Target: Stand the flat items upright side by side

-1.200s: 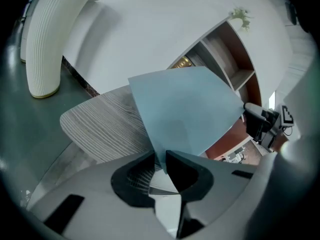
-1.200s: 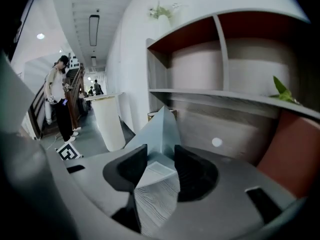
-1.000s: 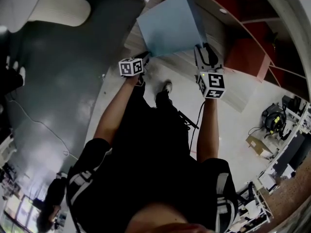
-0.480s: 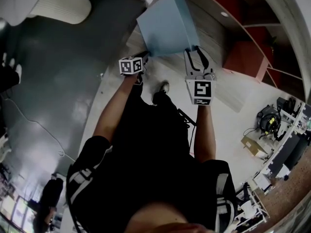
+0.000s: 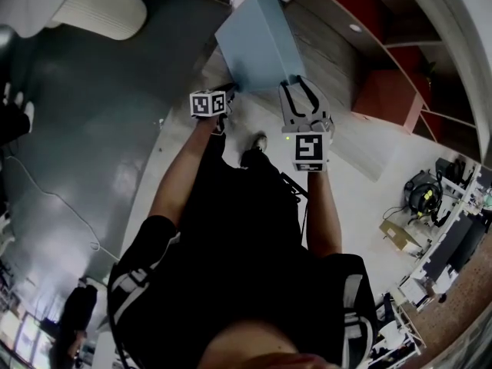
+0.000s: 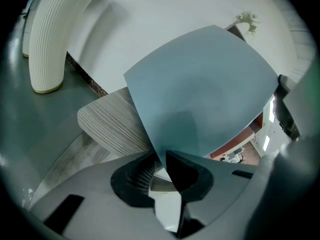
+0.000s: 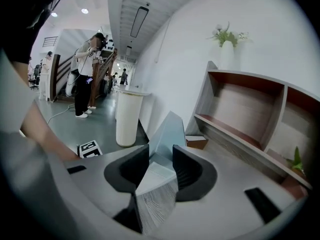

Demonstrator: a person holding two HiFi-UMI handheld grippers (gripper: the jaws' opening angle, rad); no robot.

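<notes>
Floor: dark grey-green glossy floor [image 5: 92, 129], spread out to the left of the shelf unit.
Shelf unit: grey wood-grain open shelf unit with red-brown back panels [image 7: 240, 114], against the white wall; taken here as the landmark for every place below.
Column: cream ribbed cylindrical column [image 6: 50, 39], standing on the floor off the shelf unit's left end.
Board: large pale blue flat square board [image 5: 261, 44], carried in front of the shelf unit's left end, over its lowest wood-grain ledge. Tilted, not yet upright. Cannot tell whether any edge touches the ledge.
Left gripper: left gripper [image 6: 161, 156], clamped on the board's lower corner, the one farther from the shelf unit's compartments. Carries the board alone, by the look of it.
Right gripper: right gripper [image 7: 159, 151], 2 jaws standing apart with the board's near edge running into the gap. Pads not pressing on the board, so nothing grasped yet.
Box: small brown box [image 7: 196, 142], lying at the left end of the shelf unit's lower shelf.
Vase: white vase with green sprigs [image 7: 227, 49], on top of the shelf unit.
Step in hand: probably lining up a 2nd grip on the board before it goes into the shelf unit.
Next move: likely to pinch the right jaws onto the edge, then swing the board vertical with both grippers and set it on edge on a shelf. Needs a firm hold, since 1 corner grip leaves a broad board free to swing.
</notes>
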